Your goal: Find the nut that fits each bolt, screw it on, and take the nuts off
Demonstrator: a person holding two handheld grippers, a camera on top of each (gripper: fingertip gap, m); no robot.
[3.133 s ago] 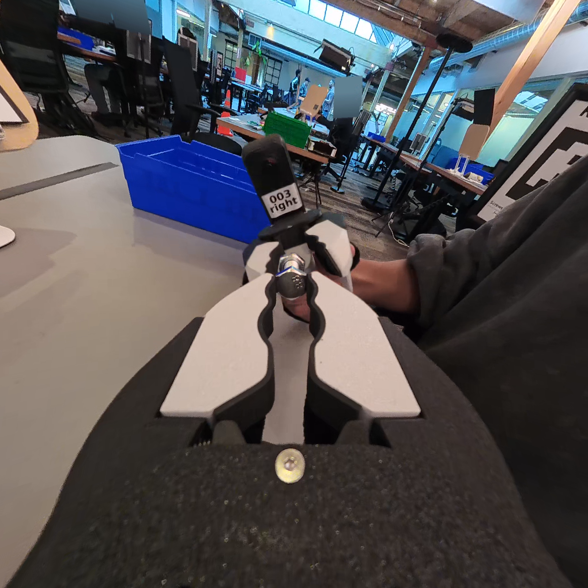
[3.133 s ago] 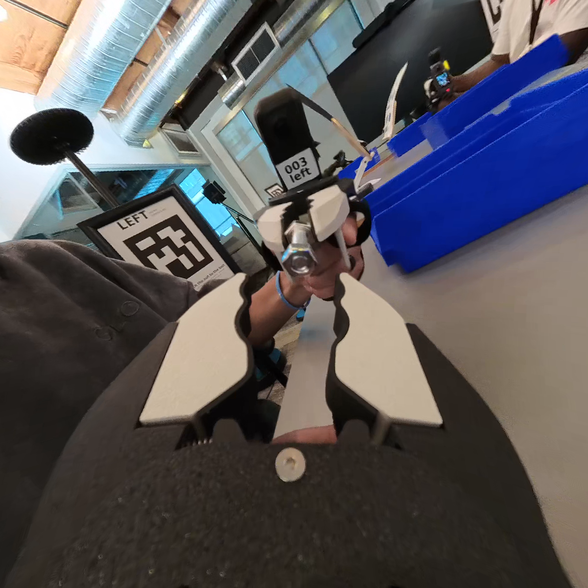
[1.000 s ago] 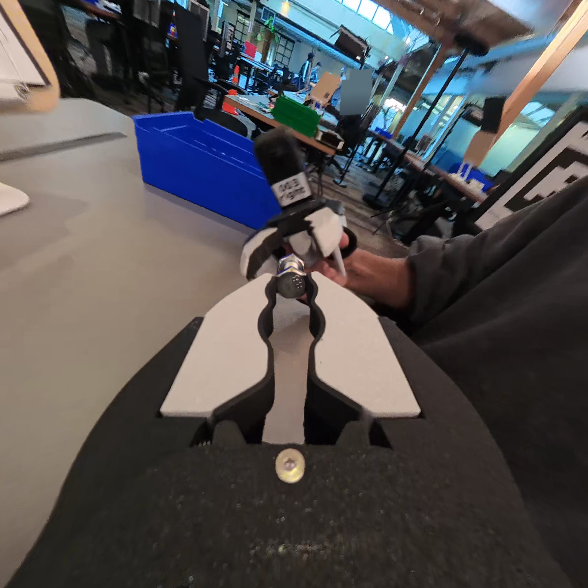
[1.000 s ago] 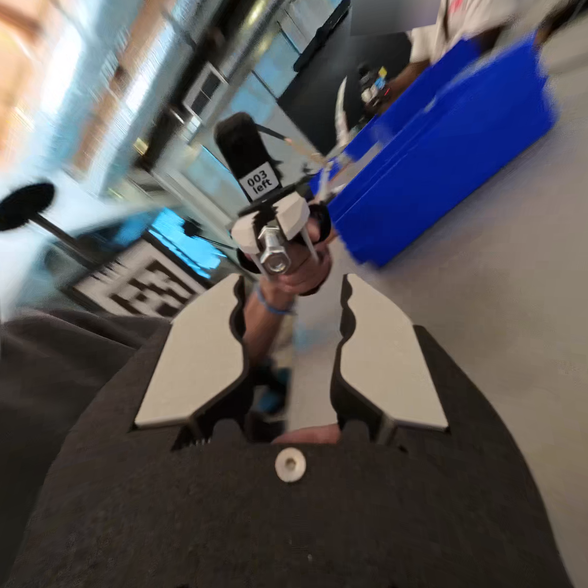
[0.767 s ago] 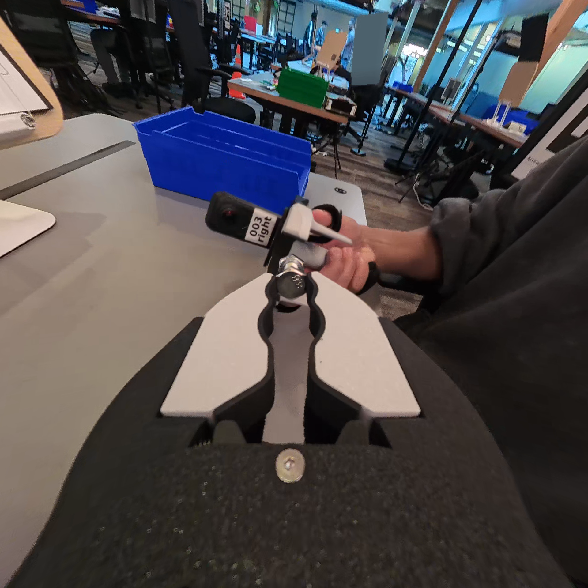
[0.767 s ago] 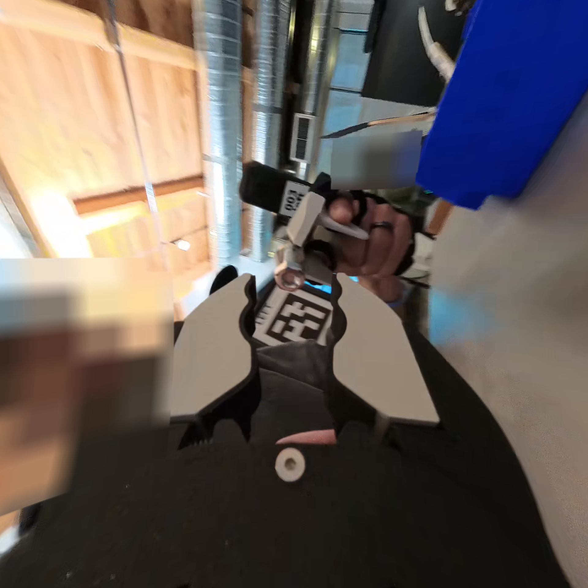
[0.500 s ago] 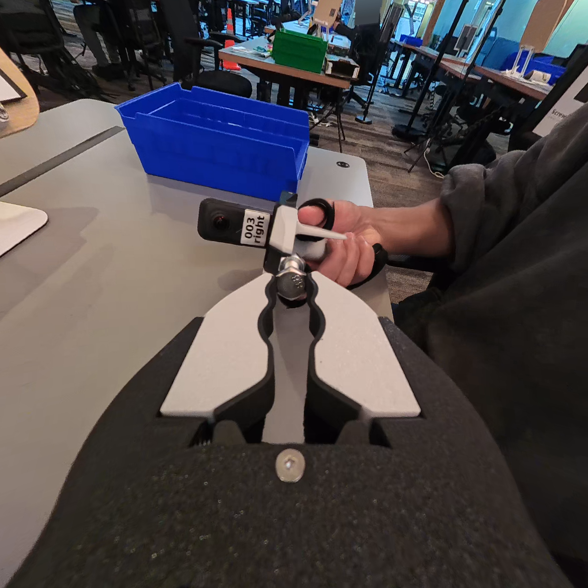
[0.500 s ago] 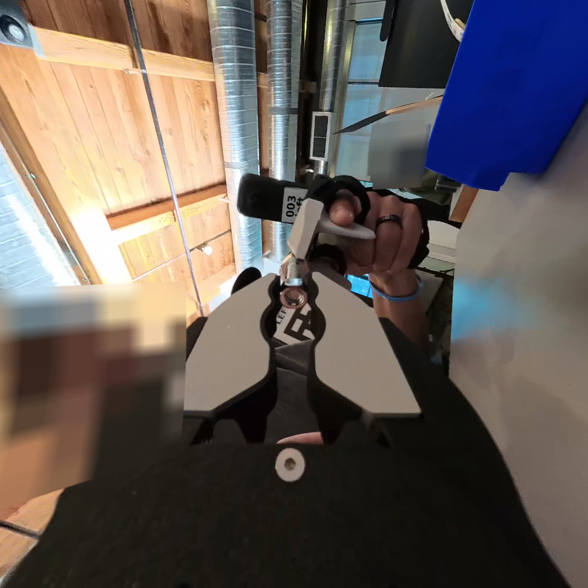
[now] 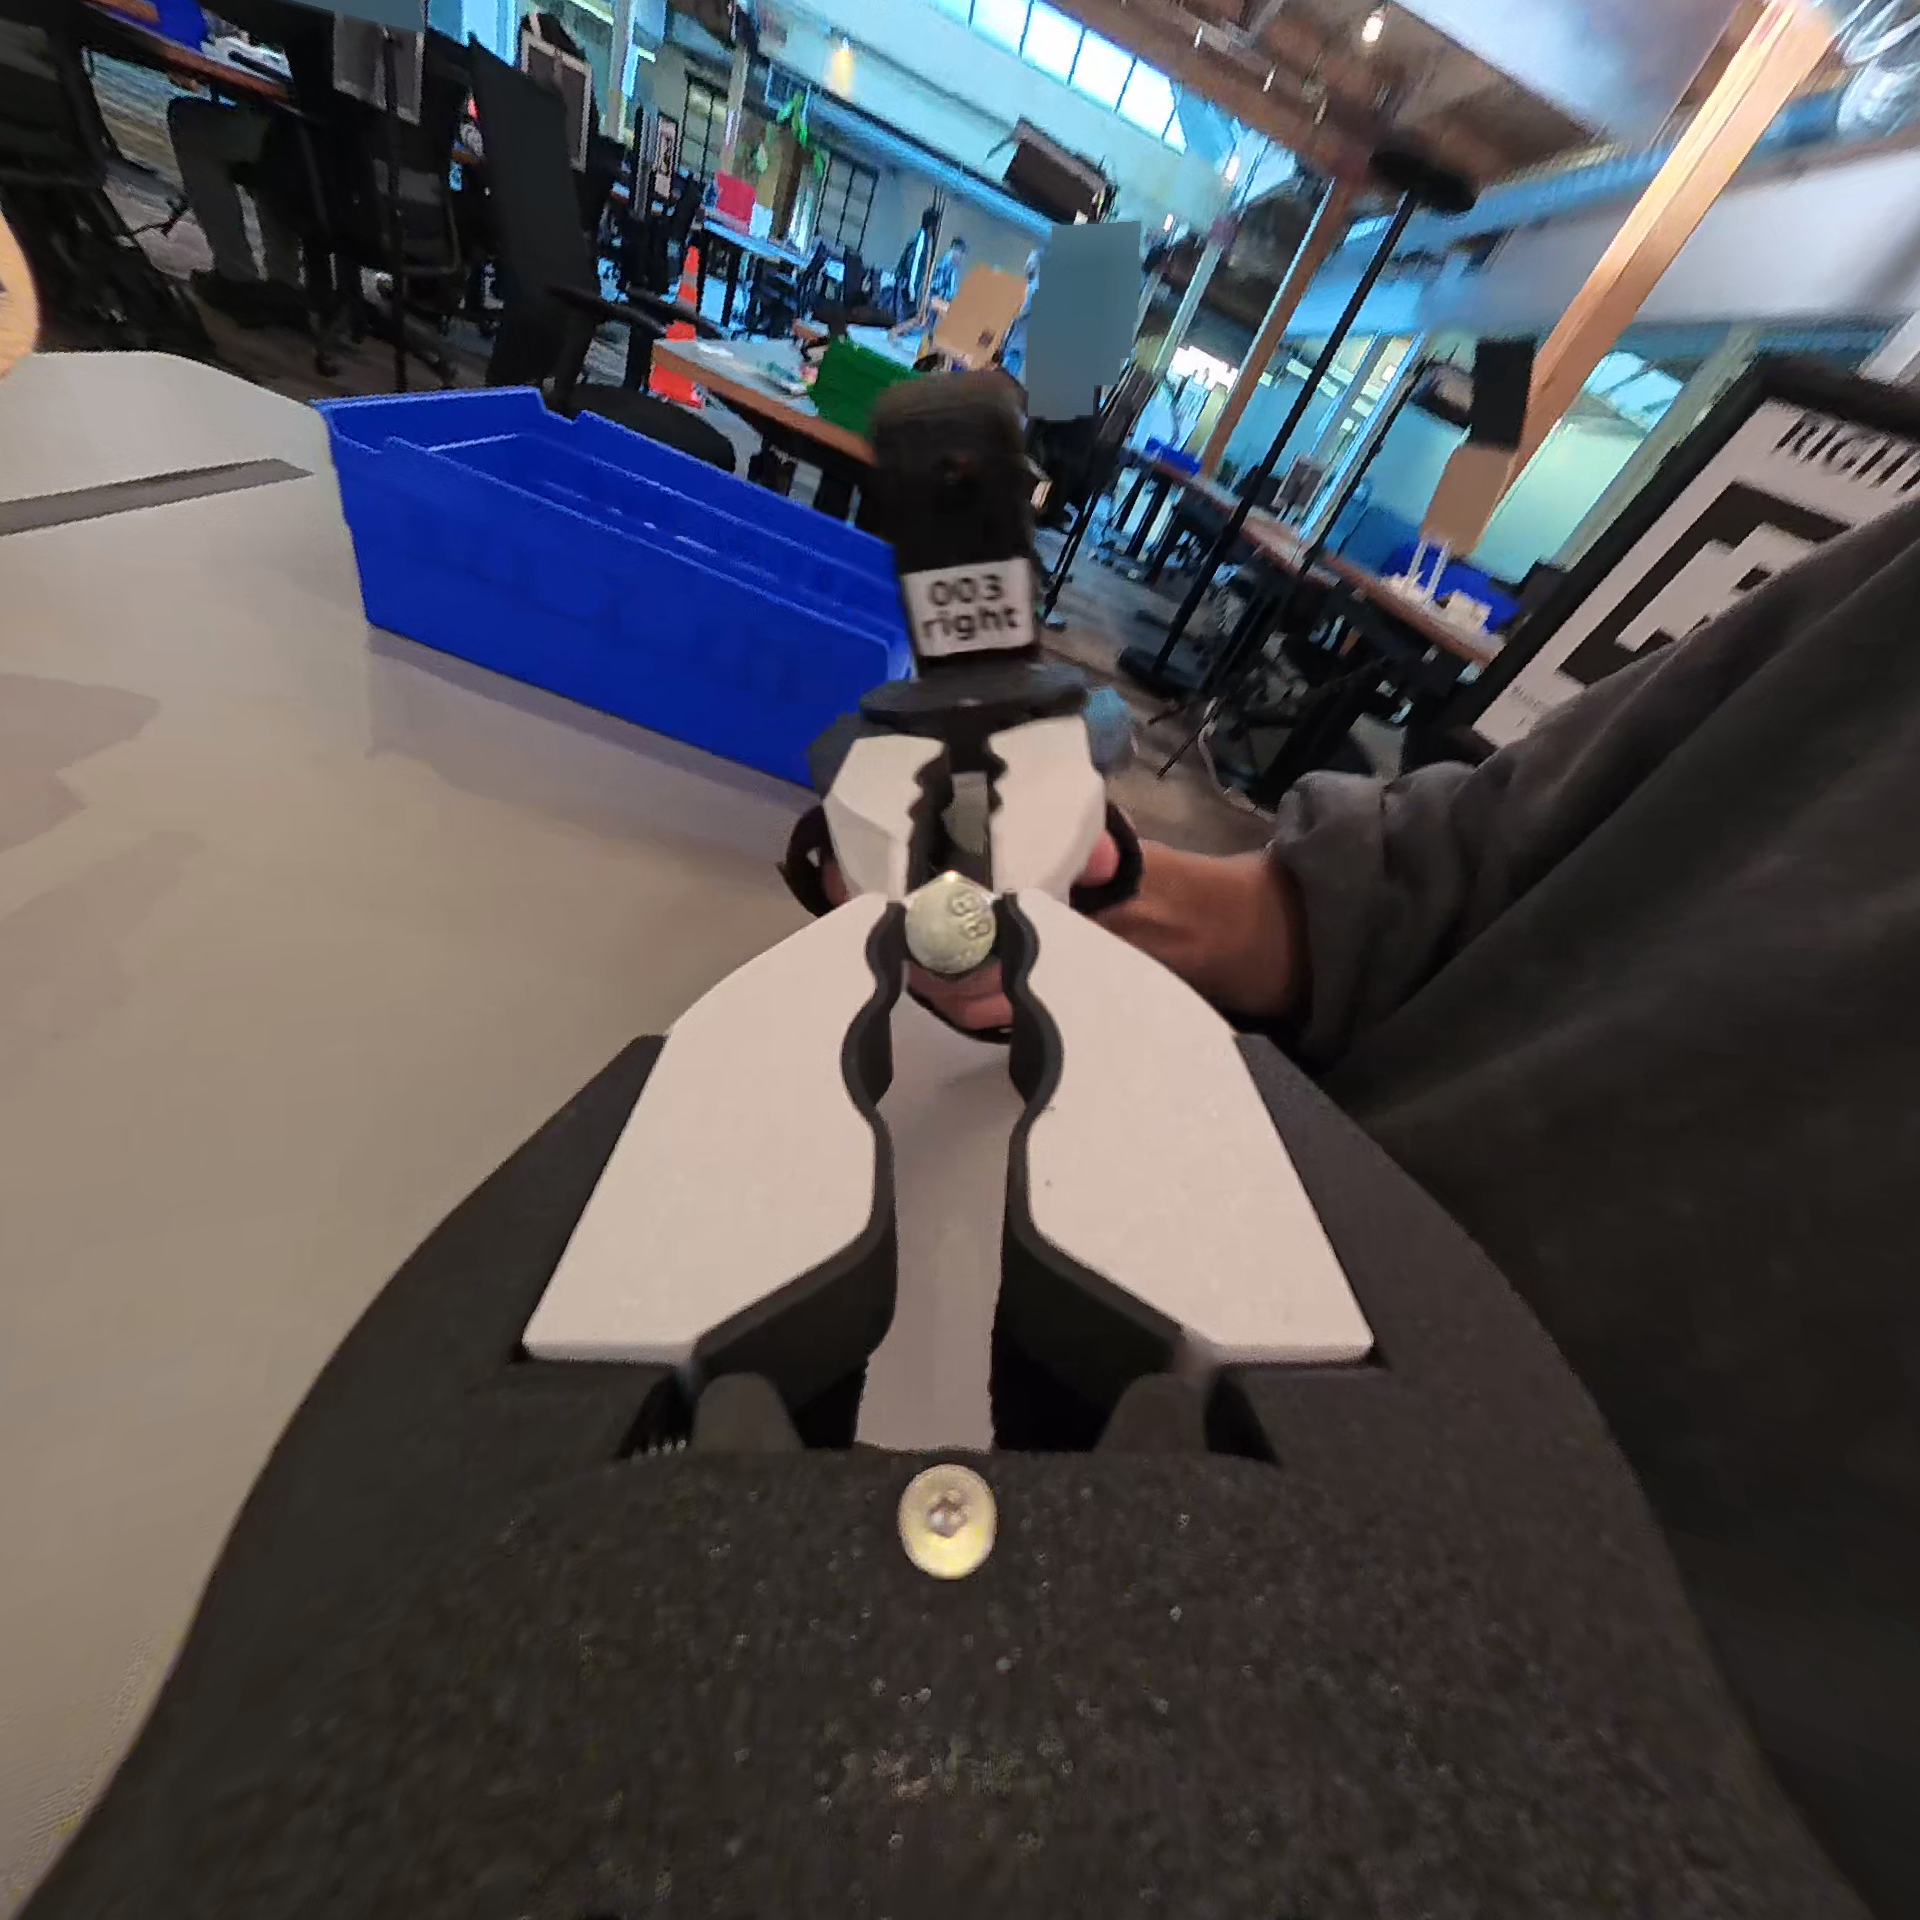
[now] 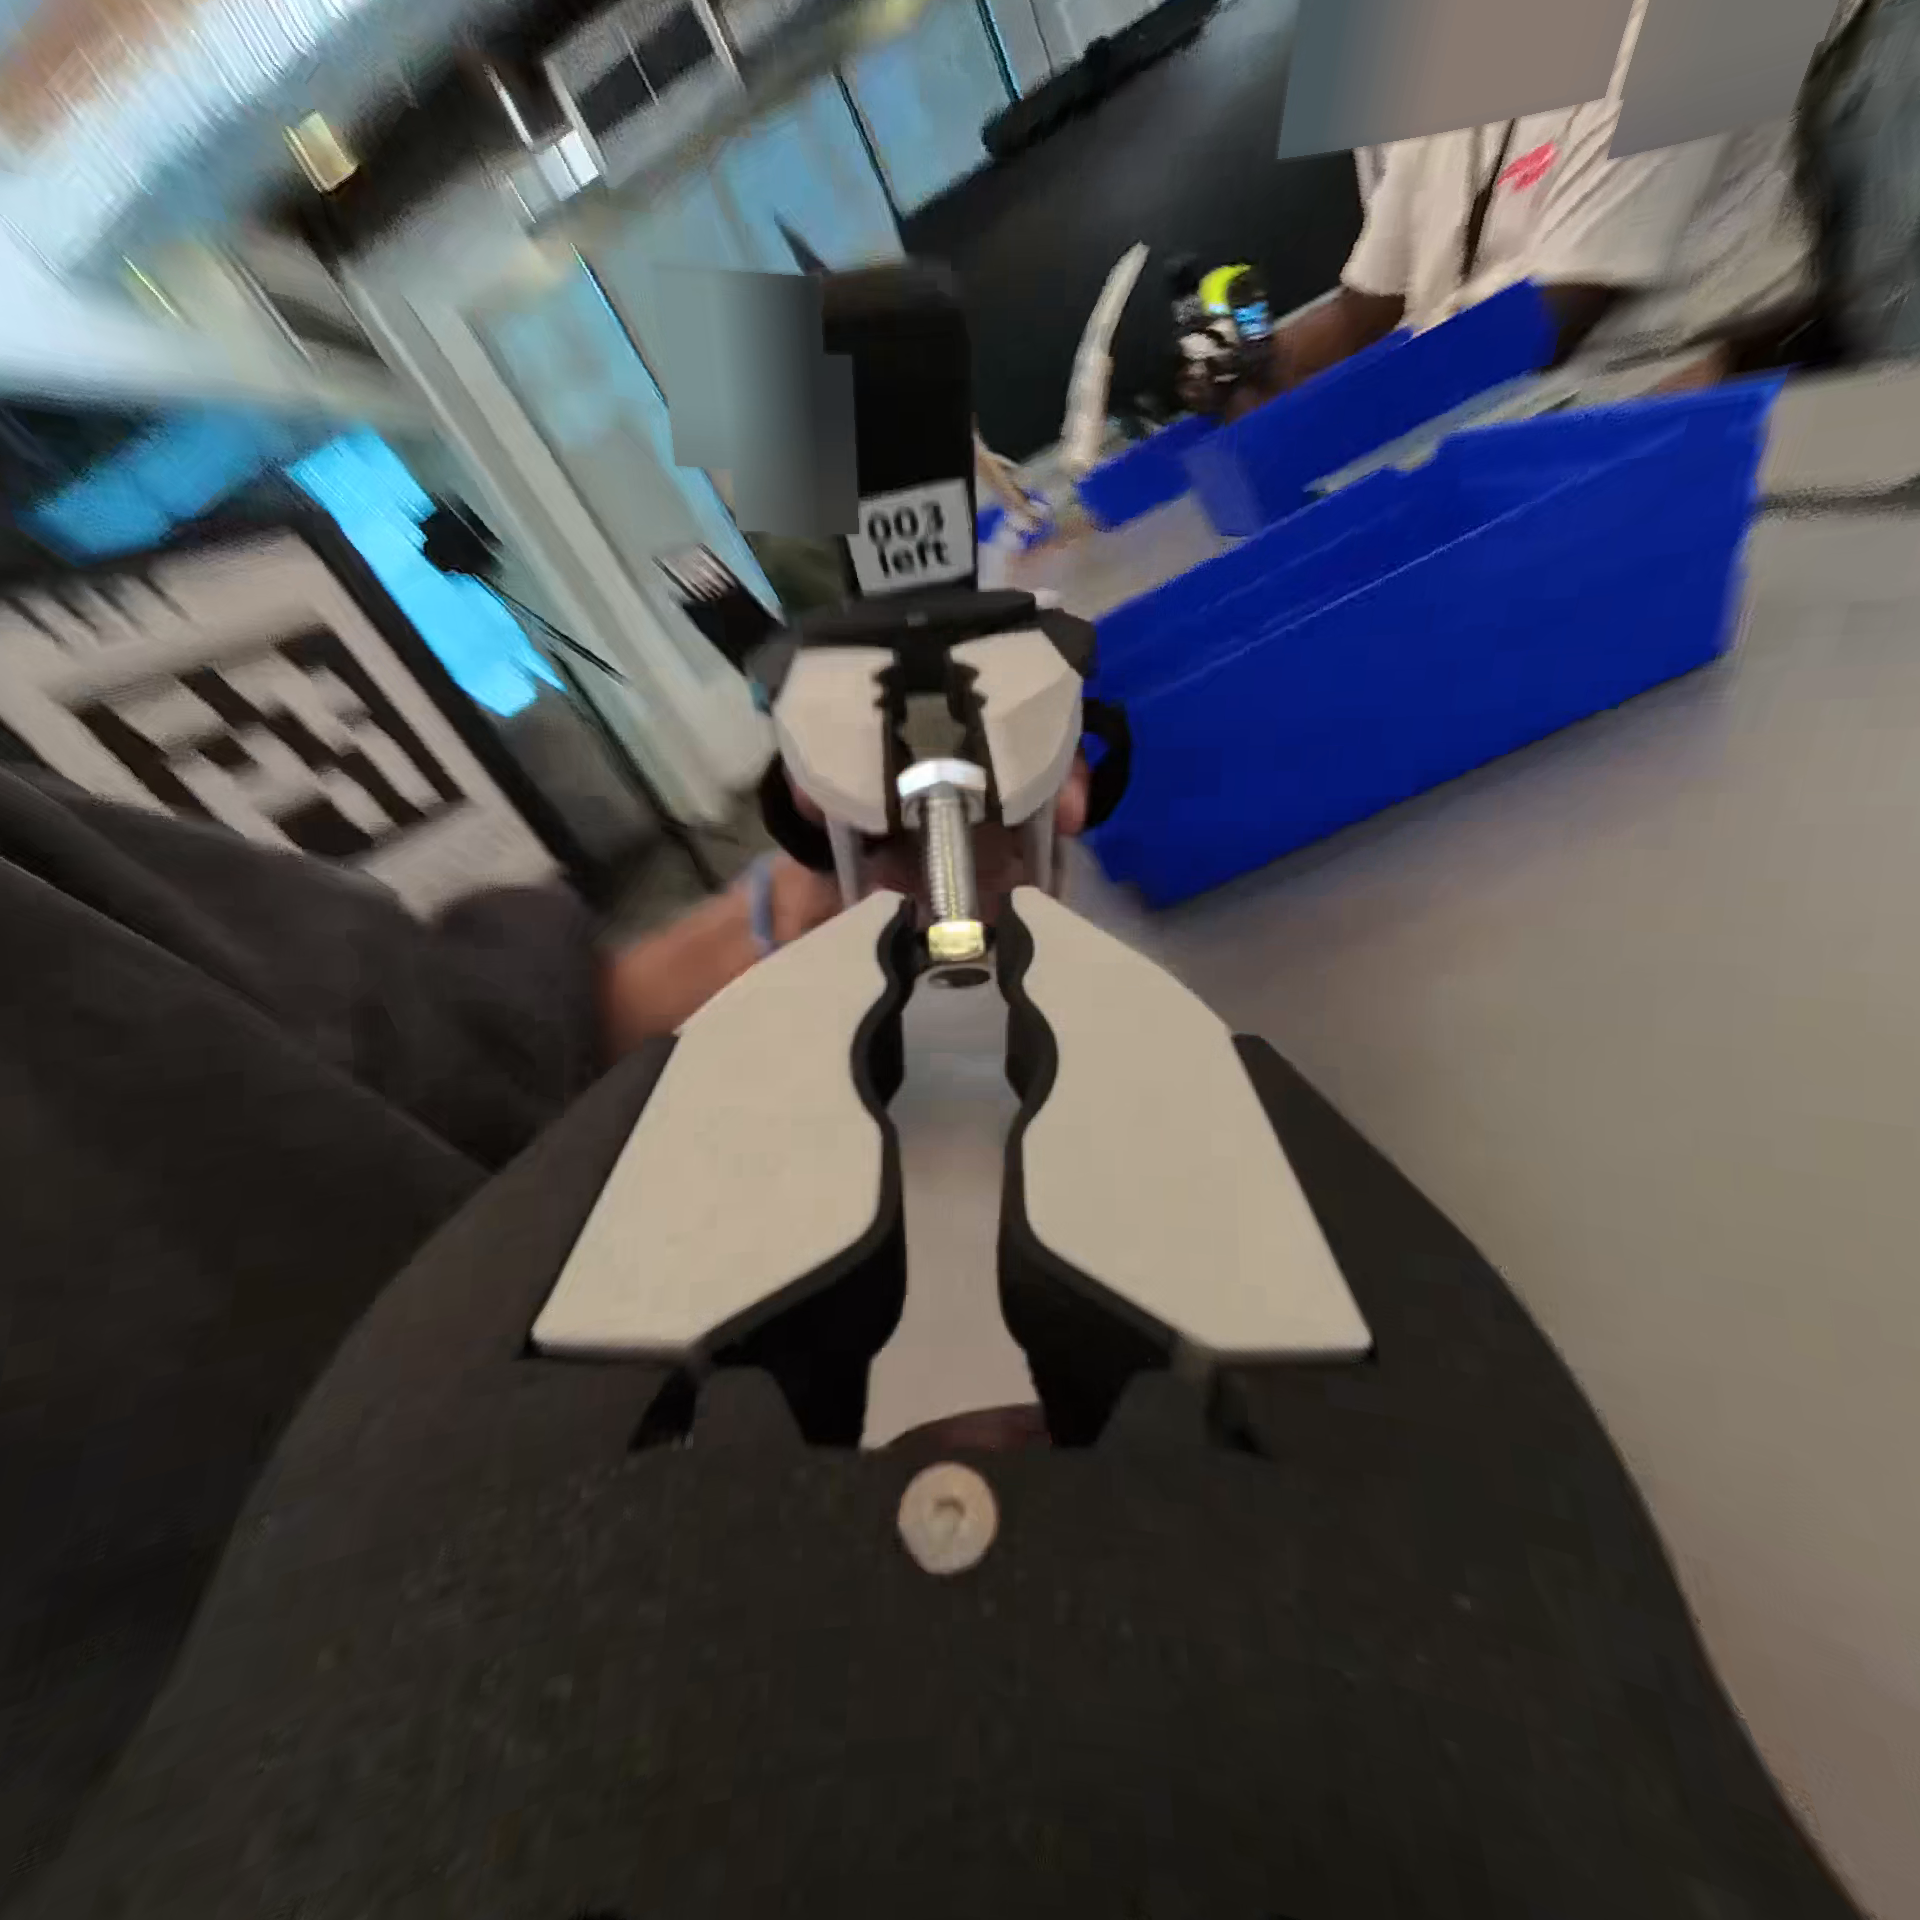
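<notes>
My left gripper (image 9: pixel 948 920) is shut on the head of a silver bolt (image 9: pixel 948 935), held above the grey table (image 9: pixel 260 935). In the right wrist view the bolt's threaded shaft (image 10: pixel 948 852) points toward me from the left gripper (image 10: pixel 940 790). My right gripper (image 10: pixel 956 935) is shut on a silver nut (image 10: pixel 956 943) at the free end of the bolt. The two grippers face each other, tip to tip, both upright. The right gripper (image 9: pixel 961 821) shows just behind the bolt head in the left wrist view. The nut is hidden there.
A blue bin (image 9: pixel 623 582) stands on the table beyond the grippers; it also shows in the right wrist view (image 10: pixel 1403 644), with a second blue bin (image 10: pixel 1351 405) and a person in a white shirt (image 10: pixel 1507 208) behind it. My dark sleeve (image 9: pixel 1558 987) lies close by.
The right gripper was open a second ago, then shut on the nut while rolled sideways. It has now rolled back upright, still shut on the nut. The left gripper keeps hold of the bolt.
</notes>
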